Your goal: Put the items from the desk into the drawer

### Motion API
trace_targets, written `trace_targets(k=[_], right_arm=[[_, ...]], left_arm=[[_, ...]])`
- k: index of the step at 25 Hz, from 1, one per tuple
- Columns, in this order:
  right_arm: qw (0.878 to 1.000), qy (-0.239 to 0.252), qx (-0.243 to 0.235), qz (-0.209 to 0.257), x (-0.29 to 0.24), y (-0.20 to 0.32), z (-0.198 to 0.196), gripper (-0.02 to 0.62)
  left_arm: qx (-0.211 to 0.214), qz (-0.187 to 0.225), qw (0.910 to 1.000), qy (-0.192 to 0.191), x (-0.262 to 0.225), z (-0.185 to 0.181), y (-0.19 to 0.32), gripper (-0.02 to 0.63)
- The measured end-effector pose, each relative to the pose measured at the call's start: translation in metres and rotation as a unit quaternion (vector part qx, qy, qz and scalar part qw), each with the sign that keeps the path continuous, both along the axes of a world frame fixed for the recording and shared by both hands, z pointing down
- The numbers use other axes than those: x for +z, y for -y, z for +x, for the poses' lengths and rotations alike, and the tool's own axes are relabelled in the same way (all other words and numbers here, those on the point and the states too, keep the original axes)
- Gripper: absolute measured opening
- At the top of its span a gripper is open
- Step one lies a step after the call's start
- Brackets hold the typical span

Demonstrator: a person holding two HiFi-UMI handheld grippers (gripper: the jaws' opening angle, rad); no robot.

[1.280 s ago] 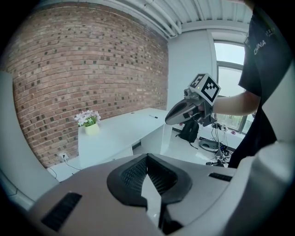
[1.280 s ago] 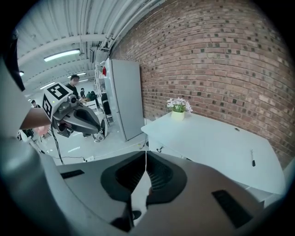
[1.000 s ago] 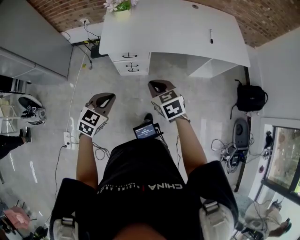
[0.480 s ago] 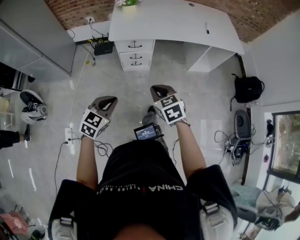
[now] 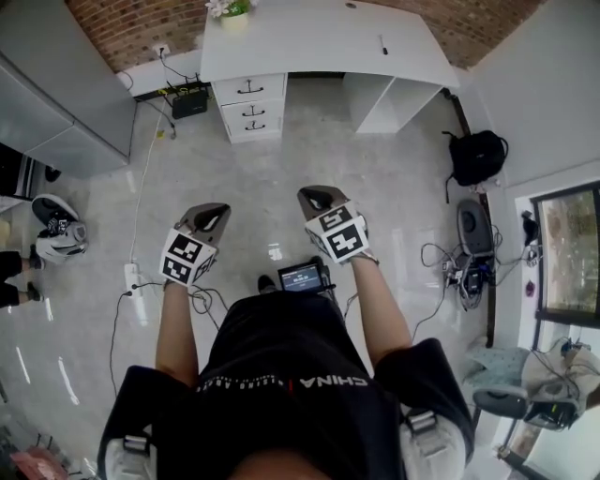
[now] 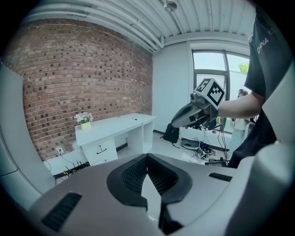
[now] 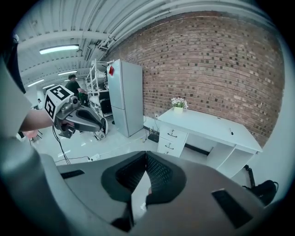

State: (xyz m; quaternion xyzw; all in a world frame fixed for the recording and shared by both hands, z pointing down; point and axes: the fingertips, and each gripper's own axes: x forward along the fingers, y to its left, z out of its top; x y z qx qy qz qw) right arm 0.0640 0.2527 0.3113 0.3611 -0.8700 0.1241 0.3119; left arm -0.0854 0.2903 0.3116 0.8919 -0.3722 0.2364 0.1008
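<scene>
A white desk (image 5: 319,37) stands against the brick wall, well ahead of me across open floor. A small dark pen (image 5: 382,44) lies on its right part and a flower pot (image 5: 230,9) stands at its left end. Under the left end is a stack of three closed drawers (image 5: 248,103). My left gripper (image 5: 214,214) and right gripper (image 5: 317,197) are held side by side at waist height, far short of the desk. Both are shut with nothing between the jaws. The right gripper view shows the desk (image 7: 207,124), the pen (image 7: 231,132) and the drawers (image 7: 169,139).
A black backpack (image 5: 476,155) and a tangle of cables (image 5: 459,277) lie on the floor at the right. A grey cabinet (image 5: 56,103), a helmet (image 5: 58,239) and a power strip (image 5: 131,277) are at the left. A black box (image 5: 189,101) sits beside the drawers.
The desk has slid up and left in the head view and looks smaller, with more floor in front of it. Both grippers keep their pose and stay shut.
</scene>
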Motion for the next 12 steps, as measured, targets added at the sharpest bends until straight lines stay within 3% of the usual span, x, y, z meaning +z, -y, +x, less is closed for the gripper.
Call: trace_targets(k=[6,12], right_arm=[[1.000,0.009,-0.020,0.012,-0.011,-0.007,0.024,0.015],[0.999,0.018,-0.043,0.015,-0.009,-0.014,0.057,0.015]], left_arm=[[-0.019,0.023,0.9995,-0.014,-0.014,0.030,0.000,0.012],[-0.011,0.021,0.9995,-0.021,-0.012,0.083,-0.001,0.012]])
